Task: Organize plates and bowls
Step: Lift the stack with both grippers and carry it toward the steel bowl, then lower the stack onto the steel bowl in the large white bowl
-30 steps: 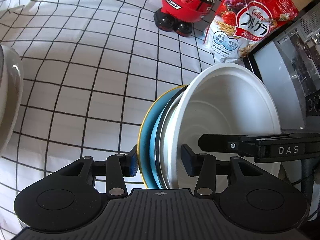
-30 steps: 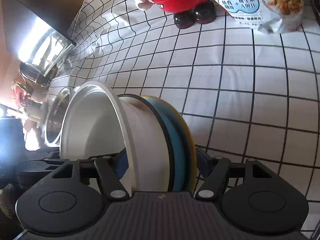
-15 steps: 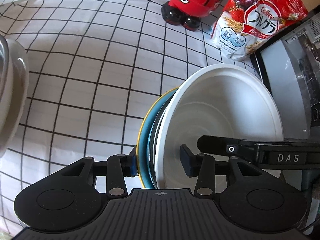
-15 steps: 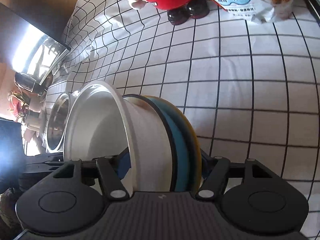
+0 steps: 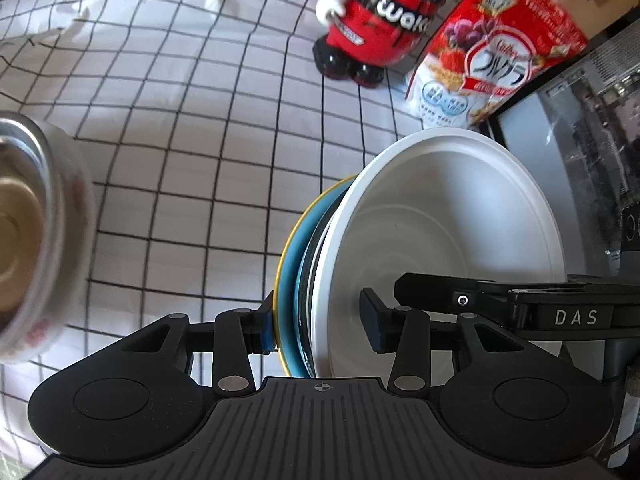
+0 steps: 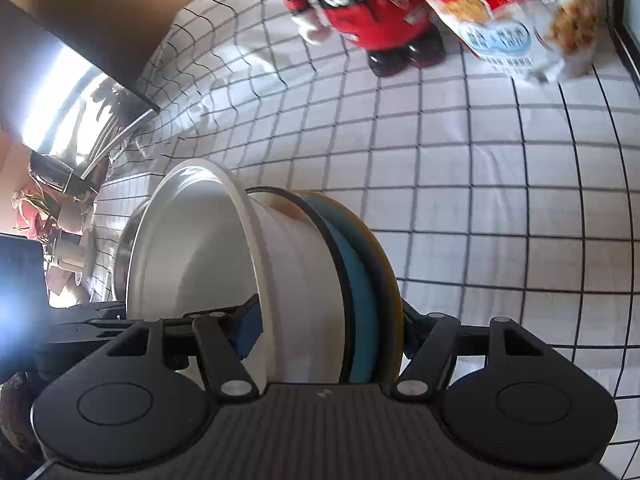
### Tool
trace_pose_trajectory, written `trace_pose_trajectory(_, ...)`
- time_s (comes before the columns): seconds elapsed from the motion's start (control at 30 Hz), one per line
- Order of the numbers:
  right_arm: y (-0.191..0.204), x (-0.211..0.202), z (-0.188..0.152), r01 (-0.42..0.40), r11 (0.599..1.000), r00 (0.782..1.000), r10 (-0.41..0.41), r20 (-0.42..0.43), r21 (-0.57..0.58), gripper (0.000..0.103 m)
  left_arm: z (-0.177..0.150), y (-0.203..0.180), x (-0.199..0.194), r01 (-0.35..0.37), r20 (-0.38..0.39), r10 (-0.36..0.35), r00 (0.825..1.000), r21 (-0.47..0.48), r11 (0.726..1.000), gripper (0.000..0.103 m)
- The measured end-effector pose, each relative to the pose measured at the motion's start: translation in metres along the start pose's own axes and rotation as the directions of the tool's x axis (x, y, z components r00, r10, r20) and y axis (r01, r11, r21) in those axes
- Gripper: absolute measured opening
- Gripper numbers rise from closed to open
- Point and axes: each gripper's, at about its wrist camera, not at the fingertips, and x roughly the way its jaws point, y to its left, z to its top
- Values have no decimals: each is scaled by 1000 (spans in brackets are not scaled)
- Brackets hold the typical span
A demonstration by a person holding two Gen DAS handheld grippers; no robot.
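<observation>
Dishes are stacked: the white bowl (image 5: 448, 216) and blue plate (image 5: 289, 280) sit clamped between both grippers' jaws, left gripper (image 5: 320, 326) and right gripper (image 6: 332, 330), above the table (image 5: 192, 152), with the metal bowl (image 5: 28, 224) left to sort.

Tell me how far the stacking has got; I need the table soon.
Done: white bowl nested on the blue plate and yellow plate. In hand: left claw and right claw both clamp that stack. Left: setting it down; the metal bowl remains separate.
</observation>
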Motion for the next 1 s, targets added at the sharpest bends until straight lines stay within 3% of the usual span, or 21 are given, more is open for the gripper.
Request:
trace_pose_trajectory(0.33,107,-1,24,-10,997,998,15,57,-82,67,15,49,-83,-7,86,3,996,51,999,45)
trace_pose_trajectory(0.6,211,61,40,-76,981,997,79,9,-178,67,34,131,-151,-115,129,107,986,60,992,45)
trace_pose_trajectory(0.77,246,114,43,-76,983,996,66,-62,-165,67,39,189,-151,-130,85,129,988,14,991,46)
trace_pose_trajectory(1.0,240,165,34,-33,996,988,20,-152,-85,67,37,233,-115,-79,-17,79,997,-7,997,44)
